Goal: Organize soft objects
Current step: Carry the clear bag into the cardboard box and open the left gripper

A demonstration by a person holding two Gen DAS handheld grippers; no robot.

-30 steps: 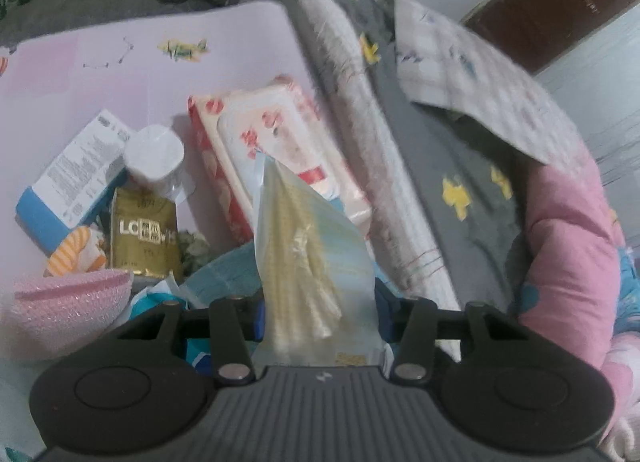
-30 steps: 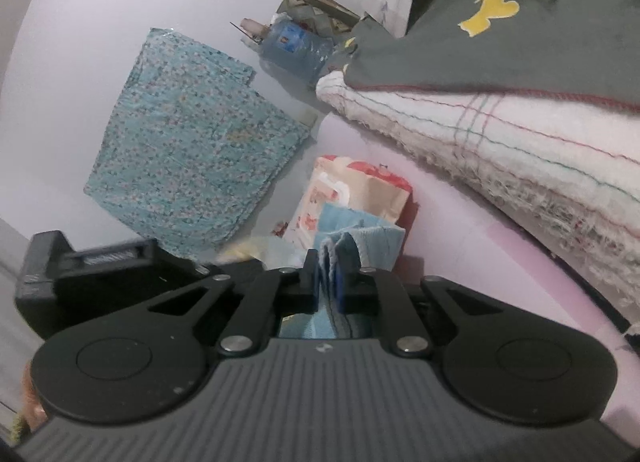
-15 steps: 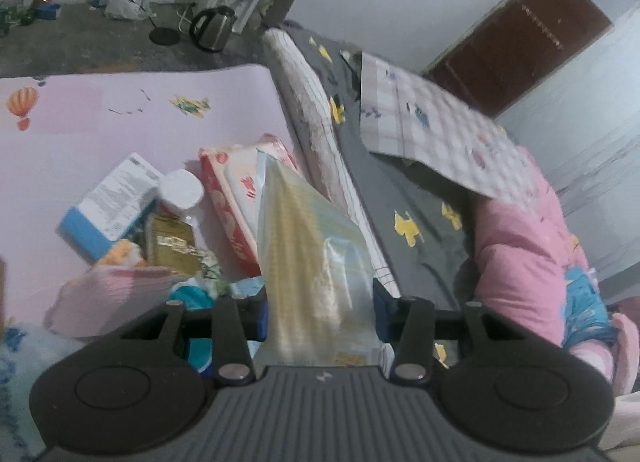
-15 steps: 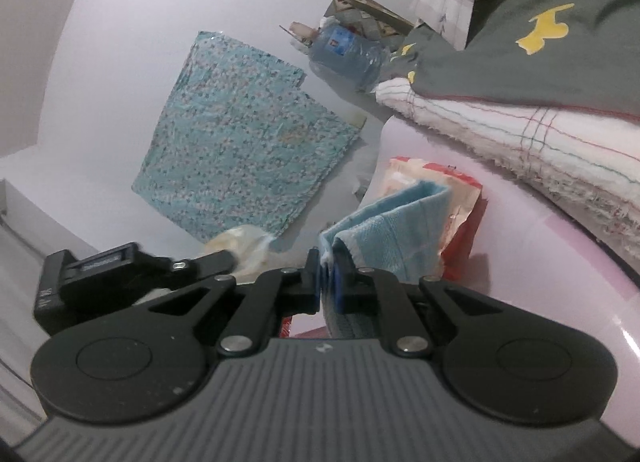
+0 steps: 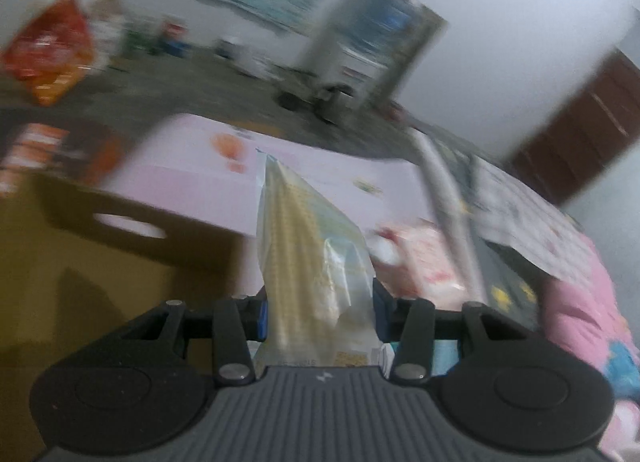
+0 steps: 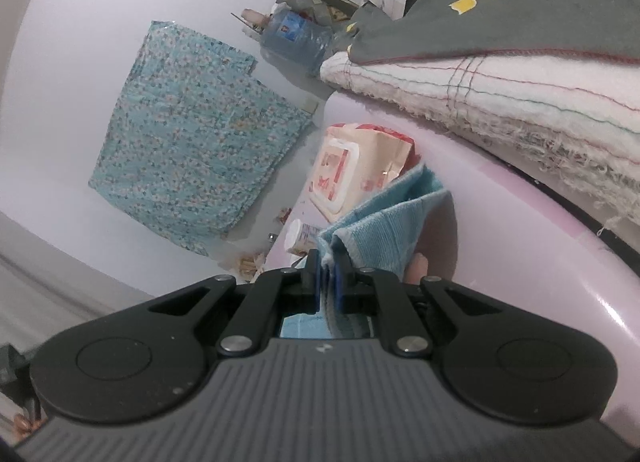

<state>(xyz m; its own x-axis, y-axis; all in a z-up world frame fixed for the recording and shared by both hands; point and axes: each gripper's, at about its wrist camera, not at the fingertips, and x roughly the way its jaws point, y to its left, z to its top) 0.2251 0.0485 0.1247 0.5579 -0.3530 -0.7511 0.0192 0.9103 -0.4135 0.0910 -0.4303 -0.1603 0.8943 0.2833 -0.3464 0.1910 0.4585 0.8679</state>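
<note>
My left gripper [image 5: 318, 308] is shut on a clear plastic bag of pale yellow cloth [image 5: 308, 258], which stands up between the blue pads. The view is blurred by motion. A brown cardboard box [image 5: 100, 270] with a hand slot lies below and to the left of the bag. My right gripper [image 6: 327, 280] is shut on a folded light blue towel [image 6: 394, 223] that hangs just above the pink mat [image 6: 520, 246]. Beyond the towel a red and white wet wipes pack [image 6: 352, 167] lies on the mat.
A pink mat [image 5: 192, 177] covers the floor beside a bed with a grey sheet [image 6: 520, 13] and a white fringed blanket [image 6: 500, 101]. A white-capped bottle [image 6: 298, 236] stands near the wipes. A floral cloth [image 6: 192, 133] hangs on the wall by a water dispenser [image 5: 380, 45].
My left gripper has swung up and to the left with the bag, away from the pile of items and over the cardboard box. The right gripper has lifted the blue towel slightly.
</note>
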